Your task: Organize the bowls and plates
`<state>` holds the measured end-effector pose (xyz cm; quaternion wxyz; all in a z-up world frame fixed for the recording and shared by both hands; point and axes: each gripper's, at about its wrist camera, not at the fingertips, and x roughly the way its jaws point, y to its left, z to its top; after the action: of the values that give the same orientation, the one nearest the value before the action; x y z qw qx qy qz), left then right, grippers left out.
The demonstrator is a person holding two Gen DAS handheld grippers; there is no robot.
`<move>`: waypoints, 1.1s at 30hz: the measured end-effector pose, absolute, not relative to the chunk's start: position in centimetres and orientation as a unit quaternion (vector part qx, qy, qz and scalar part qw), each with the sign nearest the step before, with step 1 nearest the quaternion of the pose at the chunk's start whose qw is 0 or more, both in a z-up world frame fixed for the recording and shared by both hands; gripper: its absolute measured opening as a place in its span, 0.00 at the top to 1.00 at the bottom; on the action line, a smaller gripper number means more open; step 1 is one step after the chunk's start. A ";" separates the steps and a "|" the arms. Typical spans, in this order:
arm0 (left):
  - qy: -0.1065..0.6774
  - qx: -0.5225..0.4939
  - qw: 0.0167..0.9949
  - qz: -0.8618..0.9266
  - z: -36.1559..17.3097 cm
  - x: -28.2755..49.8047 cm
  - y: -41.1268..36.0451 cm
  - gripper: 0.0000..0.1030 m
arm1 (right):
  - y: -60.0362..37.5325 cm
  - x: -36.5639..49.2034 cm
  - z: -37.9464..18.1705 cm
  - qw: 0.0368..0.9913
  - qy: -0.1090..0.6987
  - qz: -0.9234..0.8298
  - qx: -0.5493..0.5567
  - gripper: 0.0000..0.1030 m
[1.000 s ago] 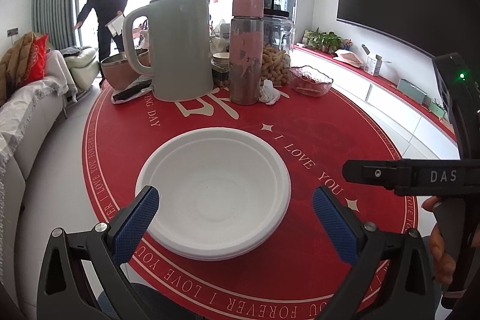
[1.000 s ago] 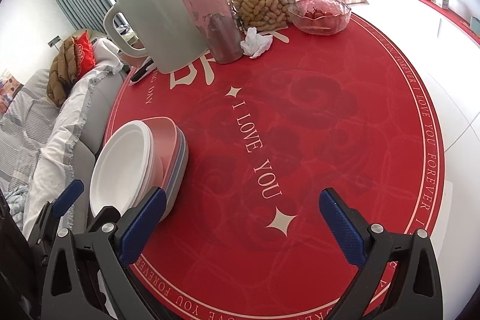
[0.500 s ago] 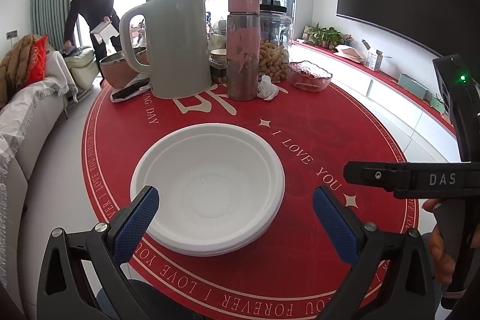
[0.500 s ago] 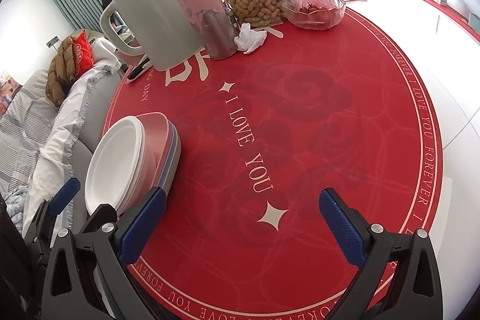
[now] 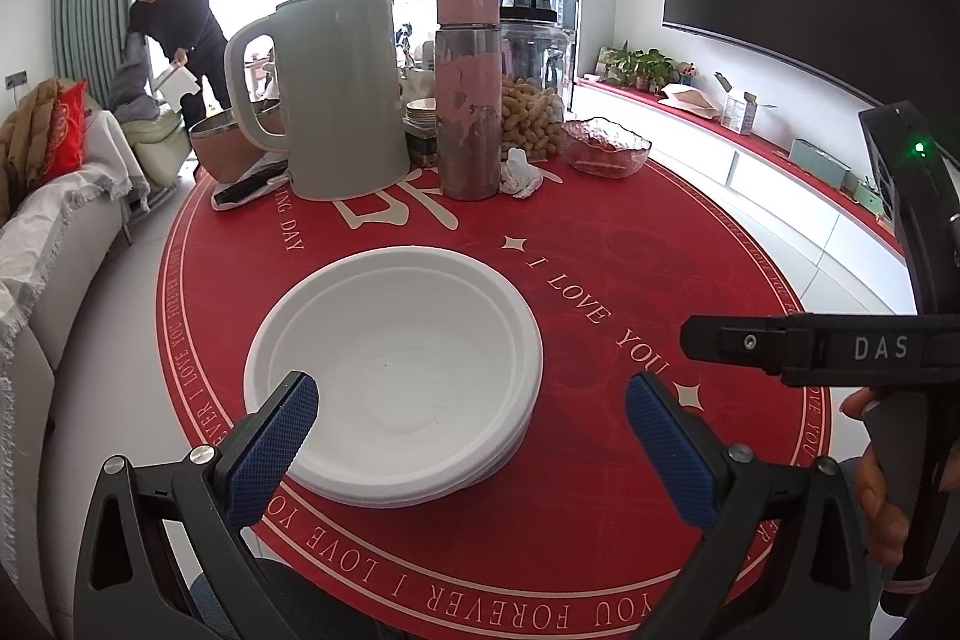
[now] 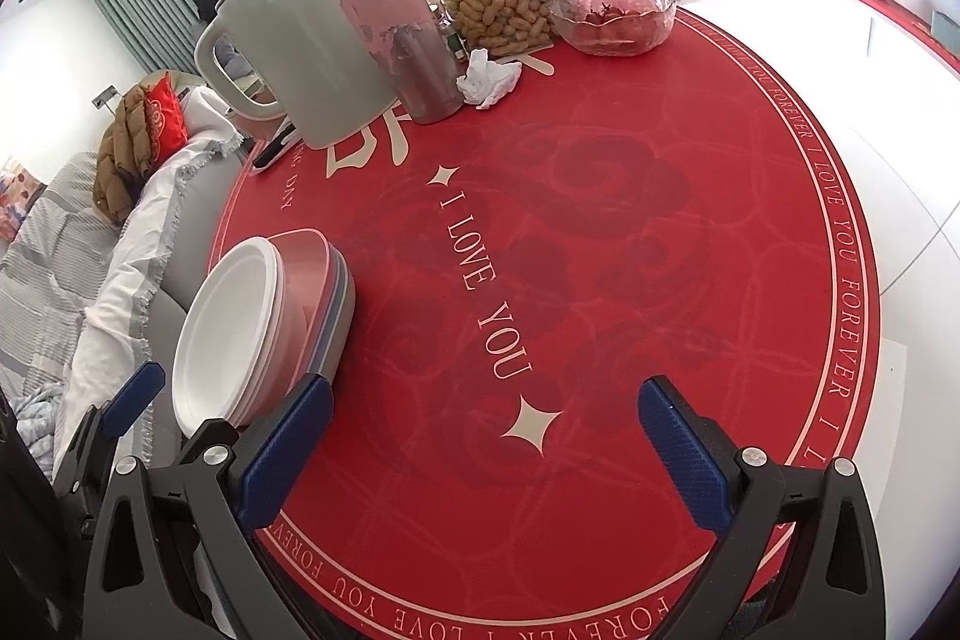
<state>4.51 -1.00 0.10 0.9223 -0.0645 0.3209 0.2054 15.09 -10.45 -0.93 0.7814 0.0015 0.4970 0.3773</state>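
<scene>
A stack of white bowls [image 5: 396, 370] sits on the round red table [image 5: 600, 490], near its left front edge. In the right wrist view the white bowls [image 6: 225, 334] rest on a pink plate [image 6: 303, 274] and a blue-grey plate [image 6: 342, 304]. My left gripper [image 5: 471, 436] is open and empty just in front of the stack, its left pad over the bowl rim. My right gripper [image 6: 483, 451] is open and empty over bare table, right of the stack. The right gripper's body [image 5: 840, 346] shows at the right of the left wrist view.
At the table's far side stand a grey-green kettle [image 5: 339, 88], a pink bottle [image 5: 468, 94], a jar of peanuts [image 5: 531, 112], a glass dish [image 5: 606, 148], a crumpled tissue [image 5: 522, 175] and a remote [image 5: 249, 187]. A sofa [image 6: 60, 268] lies left. A person [image 5: 174, 34] stands behind.
Both grippers have drawn back and risen slightly, so the stack sits a little further away and lower in view. Jaws stay open. The person in the background has moved.
</scene>
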 end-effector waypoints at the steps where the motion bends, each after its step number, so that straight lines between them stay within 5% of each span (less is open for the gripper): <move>1: 0.321 -0.065 0.922 0.206 0.1 4.5 -1.0 0.00 | -10.4 15.1 -0.9 0.781 0.497 0.378 0.001 0.00; 33: 0.338 -0.048 0.918 0.200 -0.1 6.1 -3.4 0.00 | -12.4 15.8 -1.1 0.778 0.496 0.384 0.021 0.00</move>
<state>6.08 -3.35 -0.08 0.9184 -0.0478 0.3376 0.2005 15.83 -12.36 -1.12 0.7785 0.0215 0.4959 0.3841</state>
